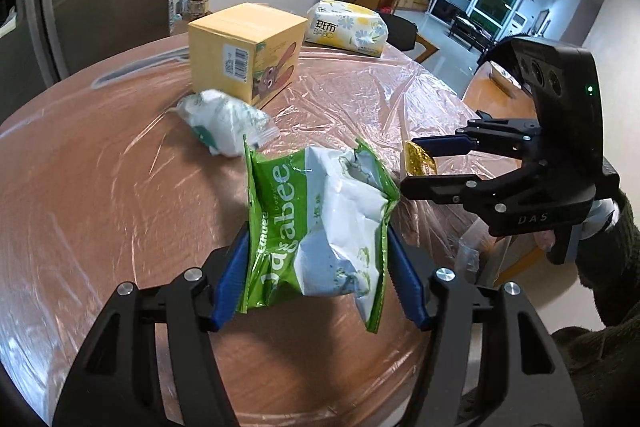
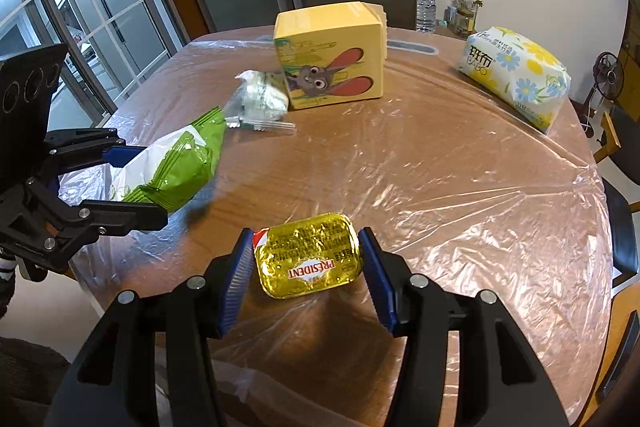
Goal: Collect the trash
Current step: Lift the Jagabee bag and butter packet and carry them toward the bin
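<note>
While both claws are loaded, this looks like mid-collection. Left claw (image 1: pixel 316 267) pinches the green snack bag (image 1: pixel 320 223), lifted above the worktop (image 2: pixel 440 187). Right claw (image 2: pixel 306 267) pinches the gold butter wrapper (image 2: pixel 308 255) just over the plastic sheet. Crumpled white wrapper (image 2: pixel 262 97) sits beside the yellow box (image 2: pixel 332 55) (bin not in view). Next: carry both to a bin, release, return for it.

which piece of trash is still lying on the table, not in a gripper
The crumpled white wrapper beside the yellow box. The green snack bag is in the left gripper, the gold butter packet in the right gripper.
</note>
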The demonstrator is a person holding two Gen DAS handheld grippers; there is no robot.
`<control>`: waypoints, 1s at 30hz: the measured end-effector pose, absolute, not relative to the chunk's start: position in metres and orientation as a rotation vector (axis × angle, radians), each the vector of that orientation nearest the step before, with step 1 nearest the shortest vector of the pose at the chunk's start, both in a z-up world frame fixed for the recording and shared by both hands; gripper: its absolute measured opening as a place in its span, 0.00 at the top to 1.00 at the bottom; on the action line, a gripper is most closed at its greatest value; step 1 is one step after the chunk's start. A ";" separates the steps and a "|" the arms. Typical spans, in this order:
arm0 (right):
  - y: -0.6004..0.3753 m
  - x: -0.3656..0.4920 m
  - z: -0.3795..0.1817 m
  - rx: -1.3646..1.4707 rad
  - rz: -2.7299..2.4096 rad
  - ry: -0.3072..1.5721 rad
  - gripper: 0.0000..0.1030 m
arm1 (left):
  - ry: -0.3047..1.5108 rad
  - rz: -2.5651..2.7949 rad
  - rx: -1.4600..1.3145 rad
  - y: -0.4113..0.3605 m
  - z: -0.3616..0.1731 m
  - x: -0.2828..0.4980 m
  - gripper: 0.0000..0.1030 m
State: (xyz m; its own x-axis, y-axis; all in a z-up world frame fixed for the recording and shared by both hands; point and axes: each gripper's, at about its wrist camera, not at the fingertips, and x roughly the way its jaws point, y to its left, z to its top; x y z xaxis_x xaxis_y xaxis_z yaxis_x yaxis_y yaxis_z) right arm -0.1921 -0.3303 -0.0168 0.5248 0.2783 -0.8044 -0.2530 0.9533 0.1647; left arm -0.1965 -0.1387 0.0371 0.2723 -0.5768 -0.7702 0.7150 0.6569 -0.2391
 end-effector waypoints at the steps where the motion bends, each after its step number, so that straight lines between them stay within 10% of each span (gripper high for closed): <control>1: -0.329 -0.192 -0.017 0.029 0.320 0.967 0.50 | 0.955 -0.870 0.162 -0.138 0.038 -0.198 0.38; 30: -0.303 -0.253 0.010 0.032 0.403 0.917 0.50 | 0.912 -0.726 0.127 -0.103 0.048 -0.256 0.38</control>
